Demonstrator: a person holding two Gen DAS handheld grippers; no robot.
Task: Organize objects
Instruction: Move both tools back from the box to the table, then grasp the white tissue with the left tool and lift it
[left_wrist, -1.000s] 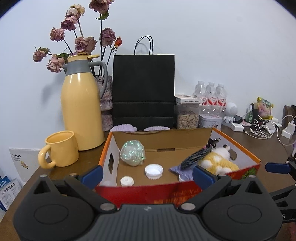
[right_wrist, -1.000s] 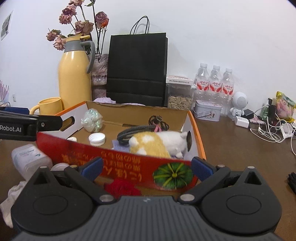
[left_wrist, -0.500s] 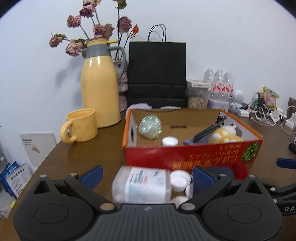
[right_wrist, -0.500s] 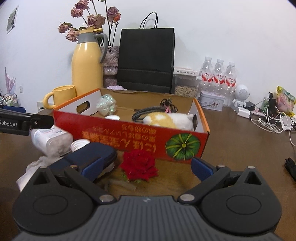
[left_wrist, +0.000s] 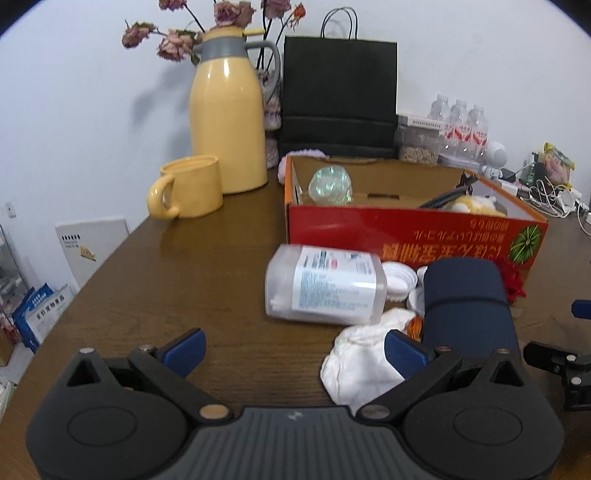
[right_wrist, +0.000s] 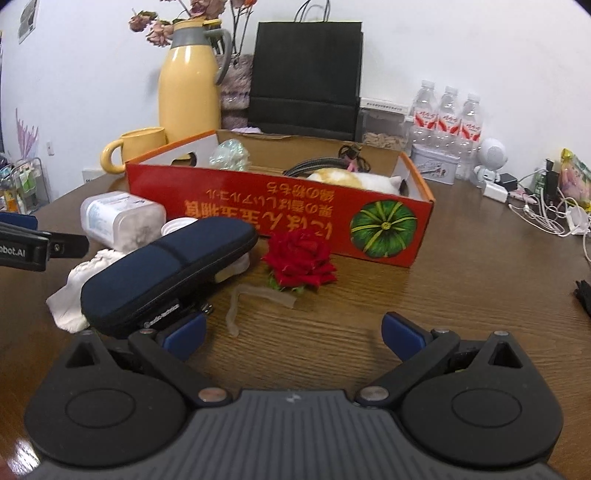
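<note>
A red cardboard box (left_wrist: 413, 236) (right_wrist: 280, 206) stands on the brown table, holding an iridescent ball (left_wrist: 328, 184), a plush toy (right_wrist: 351, 179) and a black brush. In front of it lie a clear plastic container (left_wrist: 325, 286) on its side, white caps (left_wrist: 397, 277), a navy zip case (right_wrist: 170, 269) (left_wrist: 465, 302), a white cloth (left_wrist: 365, 362), a red rose (right_wrist: 301, 260) and a translucent strip (right_wrist: 255, 299). My left gripper (left_wrist: 294, 350) is open, short of the container. My right gripper (right_wrist: 293, 332) is open, its left finger beside the case.
A yellow mug (left_wrist: 188, 192), a yellow thermos (left_wrist: 227, 122), a black paper bag (left_wrist: 338, 96) and dried flowers stand behind the box. Water bottles (right_wrist: 447, 118), a tin, a small white robot and tangled cables (right_wrist: 546, 214) fill the right side. The table edge runs along the left.
Both grippers have drawn back from the box and dropped lower. The container, caps, case, cloth and rose in front of the box have come into view.
</note>
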